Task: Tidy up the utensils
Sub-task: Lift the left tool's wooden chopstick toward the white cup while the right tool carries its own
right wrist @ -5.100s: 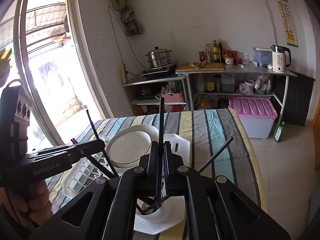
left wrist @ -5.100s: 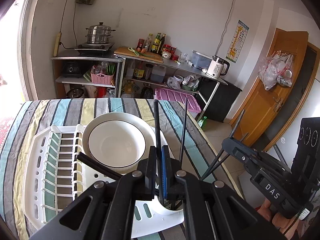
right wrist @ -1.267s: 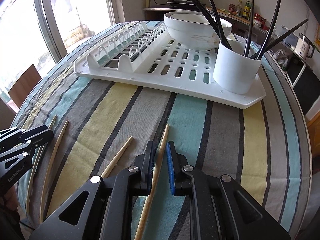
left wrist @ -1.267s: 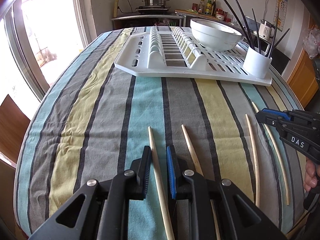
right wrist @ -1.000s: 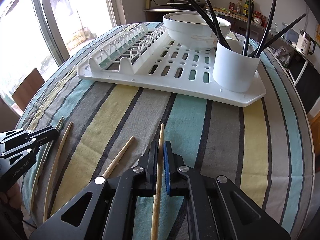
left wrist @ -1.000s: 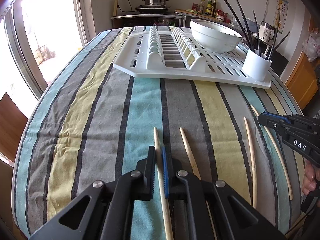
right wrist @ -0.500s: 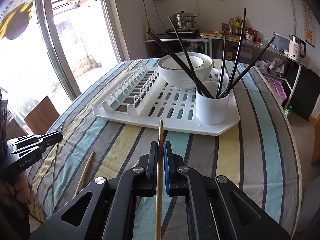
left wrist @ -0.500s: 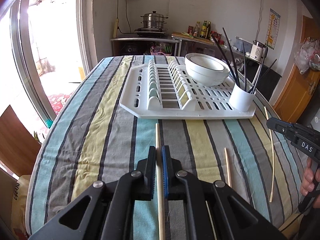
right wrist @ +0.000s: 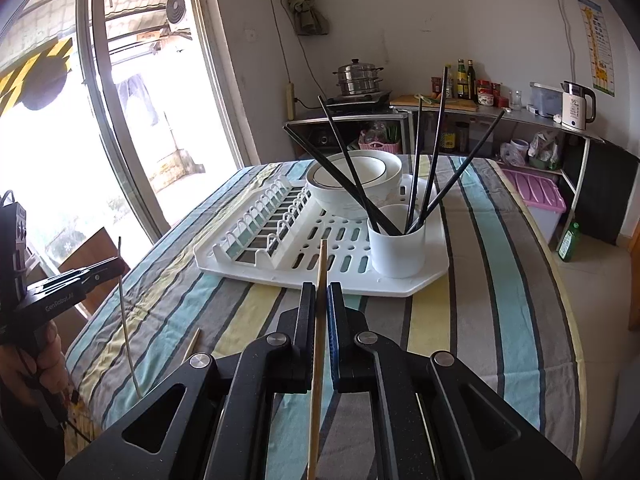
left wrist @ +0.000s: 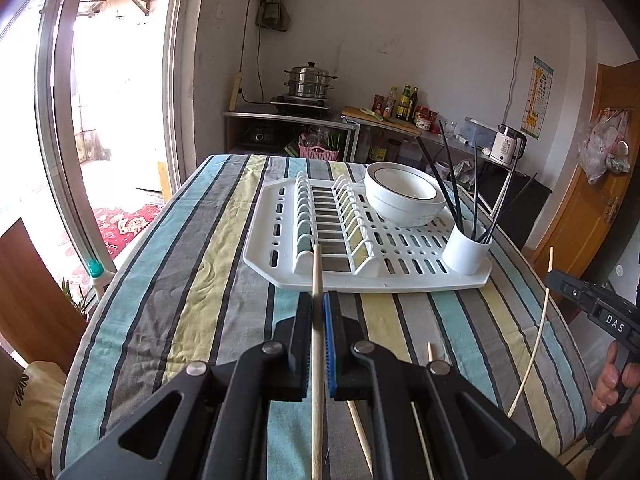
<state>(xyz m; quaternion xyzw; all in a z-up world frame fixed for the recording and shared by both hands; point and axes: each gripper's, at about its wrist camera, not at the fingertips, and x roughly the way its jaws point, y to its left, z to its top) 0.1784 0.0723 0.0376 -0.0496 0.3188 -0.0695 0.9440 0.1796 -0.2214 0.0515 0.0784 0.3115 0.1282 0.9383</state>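
Note:
My left gripper (left wrist: 318, 300) is shut on a wooden chopstick (left wrist: 317, 276) and holds it above the striped tablecloth, pointing at the white dish rack (left wrist: 280, 260). My right gripper (right wrist: 320, 290) is shut on another wooden chopstick (right wrist: 322, 264), raised and pointing toward the white utensil cup (right wrist: 396, 246) on the rack; the cup (left wrist: 466, 254) holds several black chopsticks. In the left wrist view the right gripper (left wrist: 554, 278) shows at the right edge; in the right wrist view the left gripper (right wrist: 116, 266) shows at the left. Loose wooden chopsticks (left wrist: 356, 420) lie on the cloth.
A white bowl (left wrist: 404, 192) sits on the rack behind the cup. The striped table (left wrist: 192, 280) falls away at its left and right edges. A kitchen shelf with a steel pot (left wrist: 306, 80) stands behind. A pink bin (right wrist: 534, 192) is on the floor at right.
Both grippers closed on wooden chopsticks lying on the cloth, then lifted them and drew back and up; the rack and cup now look farther and lower.

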